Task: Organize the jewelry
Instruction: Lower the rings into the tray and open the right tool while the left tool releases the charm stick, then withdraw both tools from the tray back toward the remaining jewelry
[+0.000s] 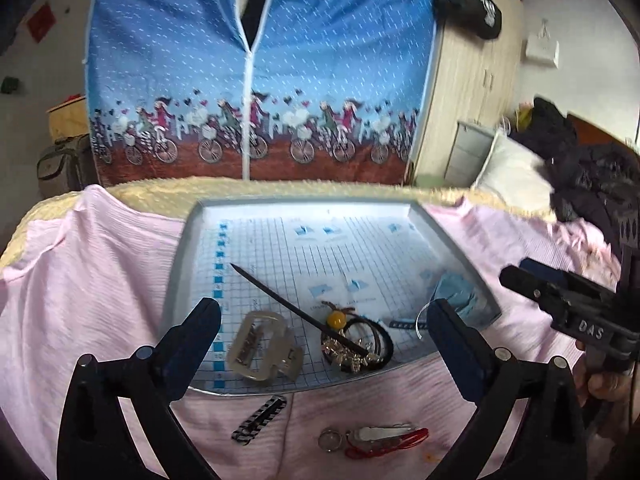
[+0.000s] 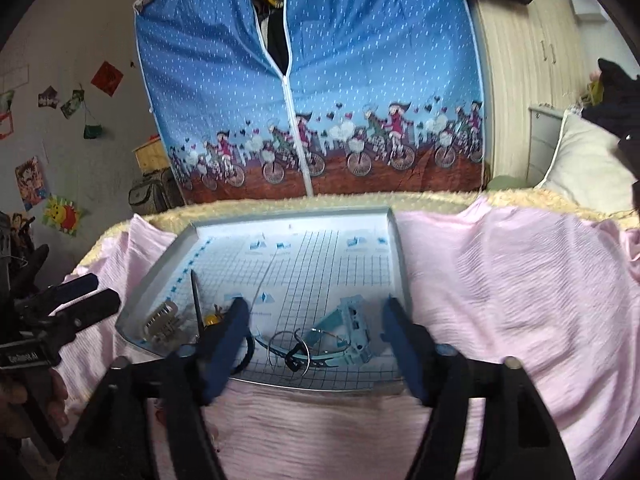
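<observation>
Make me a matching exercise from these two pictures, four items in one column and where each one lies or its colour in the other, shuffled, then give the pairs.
Column one:
1. clear claw clip
2. striped hair clip
3. light blue watch
4. hair stick

Column two:
A. on the pink cloth, outside the tray
B. black, lying slanted in the tray
C. in the tray, between the right hand-held gripper's open fingers
D. in the tray's near left part, see-through

Pairs: 1-D, 2-A, 3-C, 4-B
</observation>
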Available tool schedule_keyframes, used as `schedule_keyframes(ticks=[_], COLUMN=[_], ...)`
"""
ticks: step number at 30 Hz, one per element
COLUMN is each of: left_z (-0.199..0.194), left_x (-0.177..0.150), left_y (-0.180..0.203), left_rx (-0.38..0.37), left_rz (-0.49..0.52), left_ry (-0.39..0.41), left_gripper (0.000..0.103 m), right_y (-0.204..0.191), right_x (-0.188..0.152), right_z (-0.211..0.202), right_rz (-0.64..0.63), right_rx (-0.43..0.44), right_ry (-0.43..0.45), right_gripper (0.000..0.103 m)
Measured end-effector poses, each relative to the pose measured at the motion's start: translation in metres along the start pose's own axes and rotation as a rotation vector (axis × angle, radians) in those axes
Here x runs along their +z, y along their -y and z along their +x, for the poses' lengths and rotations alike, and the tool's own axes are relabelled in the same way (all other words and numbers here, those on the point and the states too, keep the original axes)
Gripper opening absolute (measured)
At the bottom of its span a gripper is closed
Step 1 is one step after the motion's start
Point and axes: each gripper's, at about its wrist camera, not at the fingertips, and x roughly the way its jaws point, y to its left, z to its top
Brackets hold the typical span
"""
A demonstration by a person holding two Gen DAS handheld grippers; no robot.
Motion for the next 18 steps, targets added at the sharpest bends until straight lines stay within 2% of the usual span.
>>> schedule_keyframes(ticks=[1, 6, 9, 12, 18], left_z=[-0.012, -0.059, -0.087, -0.113, -0.158], left_x=[0.003, 0.015, 0.009, 0.0, -0.024], left_y=[0.0, 0.007, 0.013, 0.017, 0.025], left_rx=[0.004, 0.026, 0.036, 0.015, -0.029], left_rz=[-0.009, -0.026, -0.038, -0.057, -0.084], left_ry=[0.033, 0.141, 0.183, 0.201, 0.222], left_gripper=[0.101, 0.101, 0.101, 0.101, 0.101], right_y=[-0.001, -0.016, -0.026, -0.039, -0.058], right_x=[0.001, 0.009, 0.006, -0.001, -0.027], right_z=[-0.009, -0.06, -0.087, -0.11, -0.147], right_rz=[-0.001, -0.048, -0.063, -0.098, -0.102], right_rx=[-0.007, -0.009, 0.007, 0.009, 0.005], right_ry=[0.025, 0.152, 0.212, 0.25, 0.286], right_gripper=[0.091, 0.103, 0.103, 0.103, 0.103])
